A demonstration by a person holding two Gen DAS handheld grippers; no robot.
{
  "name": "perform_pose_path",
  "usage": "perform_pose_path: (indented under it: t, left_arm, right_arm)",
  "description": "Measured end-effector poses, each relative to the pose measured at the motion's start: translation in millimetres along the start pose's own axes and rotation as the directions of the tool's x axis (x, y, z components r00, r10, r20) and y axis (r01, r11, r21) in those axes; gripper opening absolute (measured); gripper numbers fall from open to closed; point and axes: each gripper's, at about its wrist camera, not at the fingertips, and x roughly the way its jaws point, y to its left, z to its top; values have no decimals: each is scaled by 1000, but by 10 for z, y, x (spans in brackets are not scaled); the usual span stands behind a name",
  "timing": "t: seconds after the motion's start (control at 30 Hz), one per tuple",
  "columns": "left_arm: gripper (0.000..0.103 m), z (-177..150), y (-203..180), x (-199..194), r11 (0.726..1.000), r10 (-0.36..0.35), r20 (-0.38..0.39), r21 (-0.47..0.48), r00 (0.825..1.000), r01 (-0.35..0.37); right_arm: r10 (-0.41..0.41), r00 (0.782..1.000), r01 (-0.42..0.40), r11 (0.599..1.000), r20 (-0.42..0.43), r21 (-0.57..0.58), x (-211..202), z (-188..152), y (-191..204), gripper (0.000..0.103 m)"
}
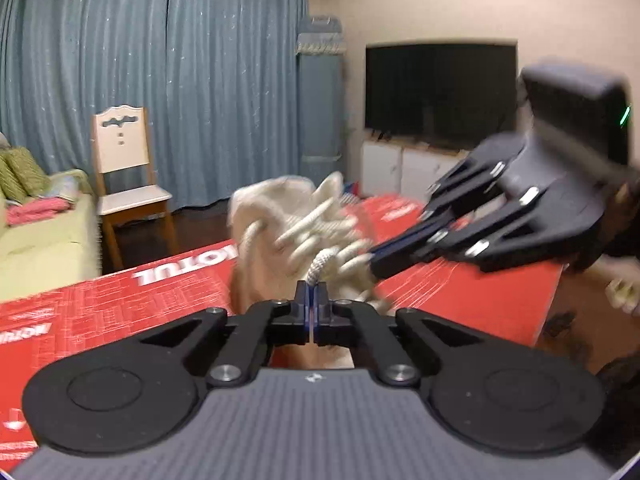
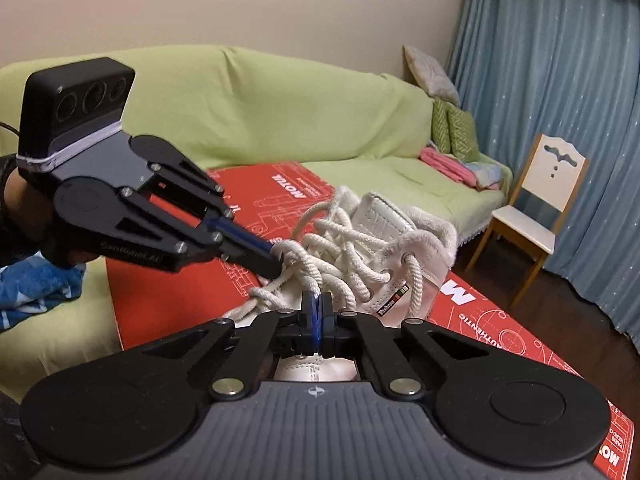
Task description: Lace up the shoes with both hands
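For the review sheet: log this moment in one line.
left gripper shut on lace | right gripper shut on lace | shoe on red box

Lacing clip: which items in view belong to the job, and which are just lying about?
In the job: white shoe, white lace, left tongs, right tongs, both shut on the lace.

Lying about: red box under the shoe, green sofa, chair, television, curtain.

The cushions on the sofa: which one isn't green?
The grey cushion, propped against the wall at the sofa's far end. The two below it are green with a zigzag pattern.
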Motion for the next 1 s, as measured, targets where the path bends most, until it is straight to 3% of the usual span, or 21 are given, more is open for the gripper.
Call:
perform_pose_path:
  t: [0.1,0.27,0.5,0.8,1.0]
  left_arm:
    - [0,40,-91,-19,999,-18,1,39,1000,18]
    - [0,41,-13,-44,1000,-14,20,-14,1000,14]
    - [0,78,-105,15,997,-12,-33,79,999,14]
    - [8,32,0,-91,995,24,-34,94,999,-20]
    - [11,10,54,-117,994,32,-40,109,999,-27]
  right_arm:
    - [-19,1000,19,1000,-5,3,24,-23,-22,0]
    - [10,1000,-11,998,14,56,-34,5,-93,0]
    - [13,1000,-14,999,23,46,-69,15,-74,0]
    - [51,999,-51,996,-3,-78,-127,-105,104,5]
    - [-26,999,29,998,37,-61,-193,-72,-8,11]
